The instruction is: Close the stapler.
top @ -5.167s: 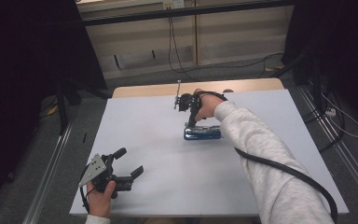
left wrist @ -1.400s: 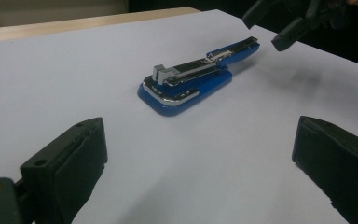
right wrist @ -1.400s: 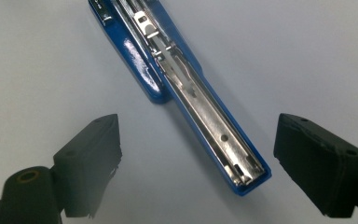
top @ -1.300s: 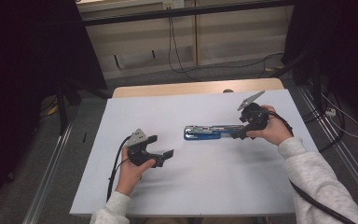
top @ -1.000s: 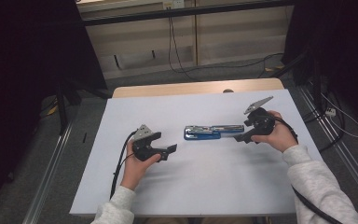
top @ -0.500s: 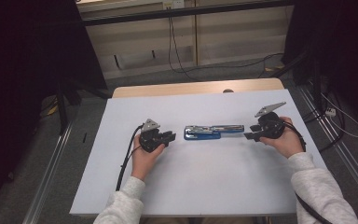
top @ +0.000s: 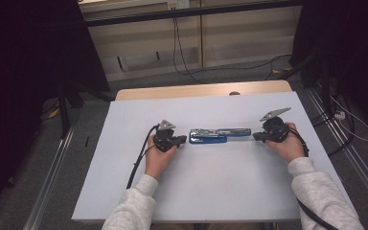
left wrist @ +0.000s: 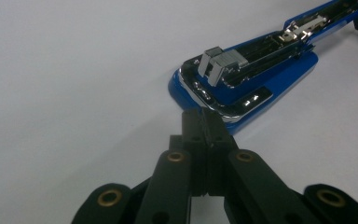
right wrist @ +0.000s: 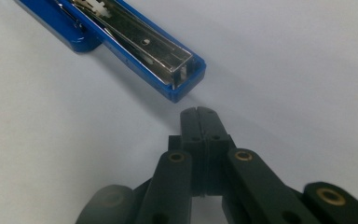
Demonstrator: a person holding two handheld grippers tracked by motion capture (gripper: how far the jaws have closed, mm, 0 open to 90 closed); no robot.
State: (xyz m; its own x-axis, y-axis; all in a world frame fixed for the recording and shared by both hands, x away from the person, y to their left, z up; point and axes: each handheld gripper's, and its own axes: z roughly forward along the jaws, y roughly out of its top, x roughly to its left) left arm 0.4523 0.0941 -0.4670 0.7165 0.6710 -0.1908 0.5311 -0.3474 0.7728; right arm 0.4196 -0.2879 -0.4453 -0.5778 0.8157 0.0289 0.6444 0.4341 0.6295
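A blue stapler [top: 219, 135] lies swung fully open and flat on the white table [top: 211, 191], its metal magazine showing. In the left gripper view its base end [left wrist: 242, 77] sits just beyond my left gripper [left wrist: 204, 113], whose jaws have just closed together with nothing between them; the tips come up to the base's chrome rim. My right gripper [right wrist: 199, 112] is shut too, having just closed on nothing, a short way off the stapler's arm end [right wrist: 177, 74]. From above, the left gripper [top: 182, 140] and right gripper [top: 256, 136] flank the stapler's two ends.
A wooden strip [top: 201, 91] edges the table's far side. Cables [top: 182, 52] run over the floor behind it, and metal rails [top: 52, 191] line both sides. Each gripper's cable trails back along the forearm.
Both grippers went from open to shut. The left hand slid right toward the stapler's base end; the right hand drew back from the arm end and sank a little. The stapler stayed put.
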